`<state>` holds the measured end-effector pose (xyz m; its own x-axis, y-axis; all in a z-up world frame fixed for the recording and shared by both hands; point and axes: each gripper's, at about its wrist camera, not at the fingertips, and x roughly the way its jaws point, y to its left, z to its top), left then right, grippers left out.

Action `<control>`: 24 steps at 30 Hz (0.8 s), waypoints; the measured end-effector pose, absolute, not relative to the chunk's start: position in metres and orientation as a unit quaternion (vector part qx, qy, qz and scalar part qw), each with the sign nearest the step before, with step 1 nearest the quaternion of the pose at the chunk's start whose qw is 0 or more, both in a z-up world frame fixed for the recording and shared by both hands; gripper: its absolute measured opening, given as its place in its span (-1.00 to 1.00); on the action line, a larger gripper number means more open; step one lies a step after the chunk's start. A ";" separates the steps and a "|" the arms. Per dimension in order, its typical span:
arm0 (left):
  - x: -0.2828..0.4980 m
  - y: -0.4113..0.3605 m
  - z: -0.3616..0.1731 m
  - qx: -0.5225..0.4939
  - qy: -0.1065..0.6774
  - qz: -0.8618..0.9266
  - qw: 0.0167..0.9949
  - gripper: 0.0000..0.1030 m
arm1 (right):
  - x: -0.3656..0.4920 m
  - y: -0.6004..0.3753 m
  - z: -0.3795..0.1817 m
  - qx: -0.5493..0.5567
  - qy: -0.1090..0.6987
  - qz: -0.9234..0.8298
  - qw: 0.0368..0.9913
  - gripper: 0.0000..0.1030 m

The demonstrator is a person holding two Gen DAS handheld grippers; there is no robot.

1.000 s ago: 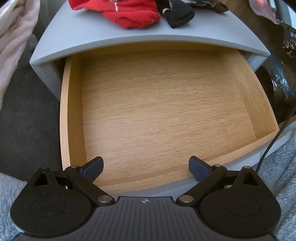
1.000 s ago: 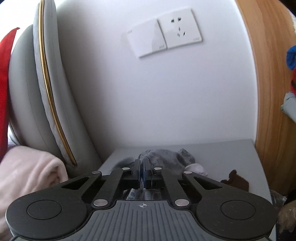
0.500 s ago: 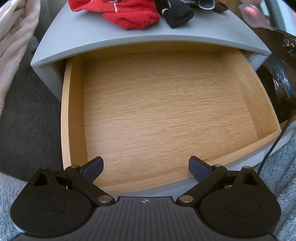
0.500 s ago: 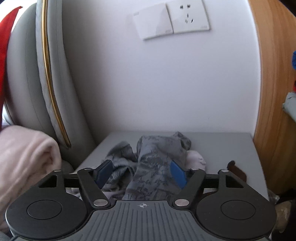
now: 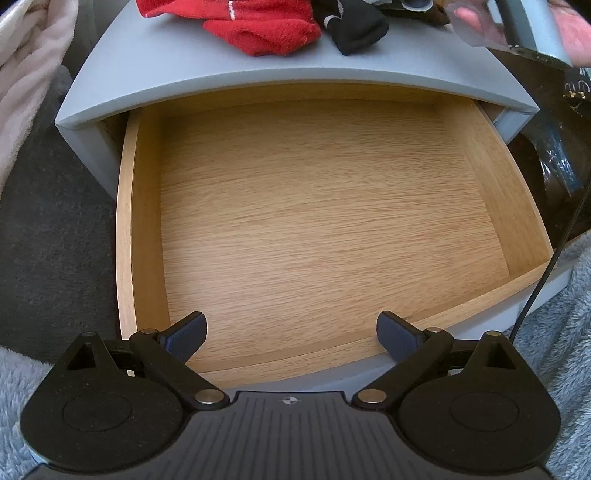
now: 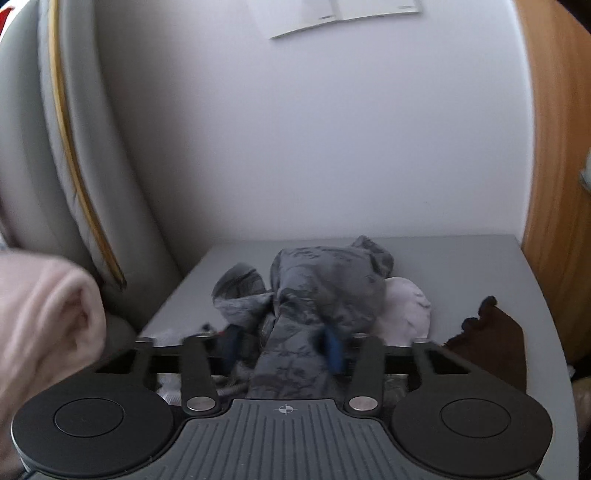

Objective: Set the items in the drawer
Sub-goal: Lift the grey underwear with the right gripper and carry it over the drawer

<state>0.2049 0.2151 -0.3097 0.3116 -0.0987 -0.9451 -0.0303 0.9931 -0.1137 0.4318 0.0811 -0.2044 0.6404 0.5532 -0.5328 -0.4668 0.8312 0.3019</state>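
1. Your left gripper (image 5: 291,338) hangs over the front edge of the drawer (image 5: 140,221), jaws spread wide, nothing between them and nothing touched.
2. The drawer is pulled out of the grey nightstand (image 5: 192,66); its wooden floor is bare.
3. Your right gripper (image 6: 282,345) is low over the nightstand top, pointed at the wall. Its jaws have just been closing, and now stand narrow around a fold of the grey patterned garment (image 6: 325,284).
4. The cloth fills the gap between the blue pads (image 6: 334,350). The picture is blurred there, so you cannot tell whether the pads press it firmly.
5. The rest of that garment lies heaped on the nightstand top beyond the fingers, with a white cloth (image 6: 406,306) just to its right and a brown cloth (image 6: 491,332) further right.
6. In the left view, a red garment (image 5: 258,22) and a black sock (image 5: 356,26) lie on the nightstand top, behind the drawer opening.
7. A hand (image 5: 569,22) grips a handle at the top right corner of the left view.
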 end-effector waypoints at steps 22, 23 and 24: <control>0.209 0.218 -0.314 -0.068 0.595 -0.020 0.800 0.93 | 0.356 -0.018 -0.114 0.157 0.147 0.380 0.900 -0.76; 0.209 0.218 -0.314 -0.070 0.596 -0.020 0.800 0.93 | 0.346 -0.024 -0.109 0.158 0.140 0.391 0.896 -0.76; 0.209 0.218 -0.315 -0.070 0.596 -0.020 0.800 0.93 | 0.336 -0.030 -0.105 0.159 0.135 0.401 0.892 -0.76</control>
<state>0.2093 0.2178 -0.3149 0.2882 -0.1149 -0.9506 -0.0521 0.9894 -0.1354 0.3357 -0.0303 -0.1052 0.6417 0.7586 -0.1127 -0.6732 0.6276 0.3911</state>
